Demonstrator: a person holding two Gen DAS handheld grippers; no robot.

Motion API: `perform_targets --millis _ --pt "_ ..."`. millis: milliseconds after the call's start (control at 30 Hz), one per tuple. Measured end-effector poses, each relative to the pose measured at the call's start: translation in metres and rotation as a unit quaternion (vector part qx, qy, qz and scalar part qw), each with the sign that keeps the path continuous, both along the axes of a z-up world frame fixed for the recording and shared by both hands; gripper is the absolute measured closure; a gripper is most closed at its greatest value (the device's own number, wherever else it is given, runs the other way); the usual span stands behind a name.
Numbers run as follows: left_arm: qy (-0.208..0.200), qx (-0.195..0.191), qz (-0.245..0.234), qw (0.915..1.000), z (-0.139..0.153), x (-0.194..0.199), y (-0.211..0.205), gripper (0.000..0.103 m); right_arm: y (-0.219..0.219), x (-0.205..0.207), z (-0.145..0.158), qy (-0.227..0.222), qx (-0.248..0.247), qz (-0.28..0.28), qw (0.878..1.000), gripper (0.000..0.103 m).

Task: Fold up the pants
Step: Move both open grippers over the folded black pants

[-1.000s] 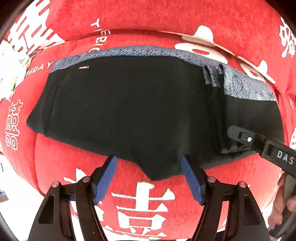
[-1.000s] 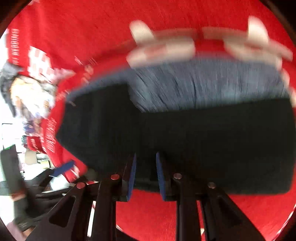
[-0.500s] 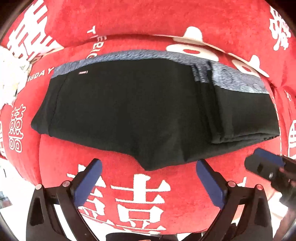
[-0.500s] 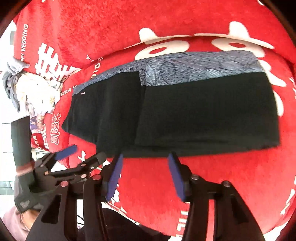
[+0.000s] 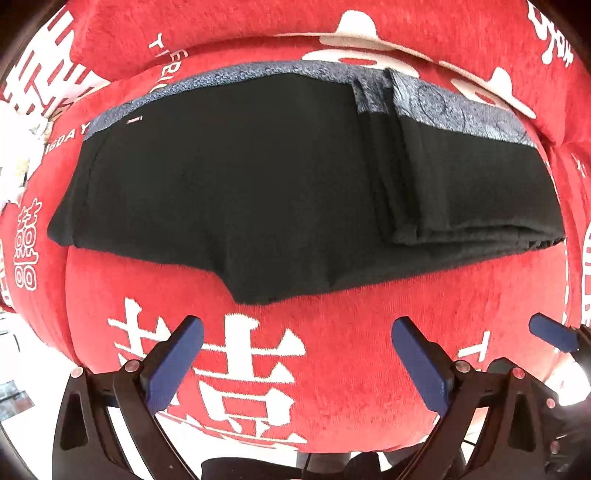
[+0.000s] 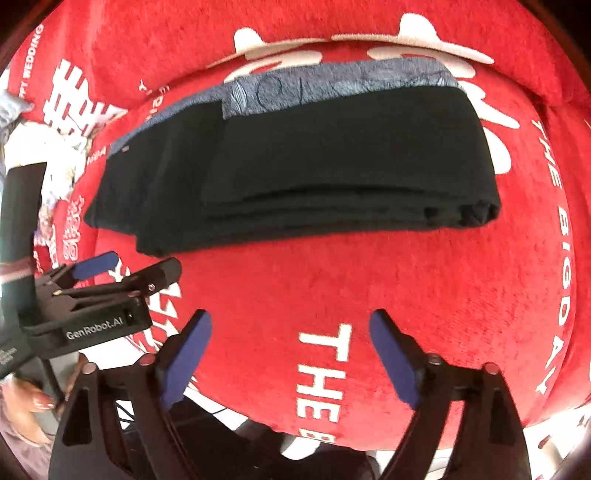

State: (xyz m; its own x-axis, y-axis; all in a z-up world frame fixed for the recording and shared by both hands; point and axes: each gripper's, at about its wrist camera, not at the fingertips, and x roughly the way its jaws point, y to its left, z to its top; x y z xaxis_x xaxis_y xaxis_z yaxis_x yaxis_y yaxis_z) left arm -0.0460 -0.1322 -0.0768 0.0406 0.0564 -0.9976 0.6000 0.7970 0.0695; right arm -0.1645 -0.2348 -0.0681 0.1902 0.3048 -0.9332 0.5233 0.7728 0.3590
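Observation:
Black pants (image 5: 258, 192) with a grey-blue patterned waistband lie folded on a red plush cover (image 5: 332, 350); a narrower folded layer rests on their right part. In the right wrist view the pants (image 6: 314, 166) show stacked fold edges along the near side. My left gripper (image 5: 297, 328) is open over bare red plush, just short of the pants' near point, with nothing between its fingers. My right gripper (image 6: 290, 321) hangs over the cover with its jaws opening and nothing between them. The left gripper (image 6: 133, 266) also shows at the left of the right wrist view.
White characters and lettering cover the red plush (image 6: 406, 277). A raised red cushion edge (image 5: 258, 22) runs behind the pants. Pale clutter (image 5: 18, 147) sits off the left side. A person's hand (image 6: 33, 398) shows at the lower left. The cover drops away at the near edge.
Both grippers let go of the pants' near edge, opened wide and drew back toward me. The pants stay folded where they lay.

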Motion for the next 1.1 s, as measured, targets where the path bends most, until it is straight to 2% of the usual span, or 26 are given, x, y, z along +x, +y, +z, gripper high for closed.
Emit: perform_targets --millis 500,533,567,733,933,1100 --pt "0.005 0.006 0.046 0.9989 0.015 -0.033 -0.023 0.001 -0.045 -0.02 0.005 0.003 0.009 0.014 1.0 0.011" --pt "0.007 0.005 0.049 0.9988 0.016 -0.035 -0.023 0.001 -0.046 -0.02 0.006 0.001 0.008 0.015 1.0 0.009" --pt "0.008 0.003 0.052 0.9986 0.017 -0.037 -0.023 0.001 -0.047 -0.021 0.007 -0.002 0.007 0.017 1.0 0.0" --pt "0.012 -0.003 0.068 0.9976 0.018 -0.045 -0.015 0.001 -0.045 -0.02 0.005 -0.01 0.012 0.03 0.999 0.0" --pt "0.022 -0.008 0.081 0.9965 0.01 -0.033 0.006 0.001 -0.037 -0.014 -0.005 0.019 0.017 0.03 0.999 0.0" --pt "0.016 -0.026 0.086 0.9958 0.01 0.0 0.034 0.001 -0.023 0.001 -0.002 0.028 -0.003 0.023 0.999 0.0"
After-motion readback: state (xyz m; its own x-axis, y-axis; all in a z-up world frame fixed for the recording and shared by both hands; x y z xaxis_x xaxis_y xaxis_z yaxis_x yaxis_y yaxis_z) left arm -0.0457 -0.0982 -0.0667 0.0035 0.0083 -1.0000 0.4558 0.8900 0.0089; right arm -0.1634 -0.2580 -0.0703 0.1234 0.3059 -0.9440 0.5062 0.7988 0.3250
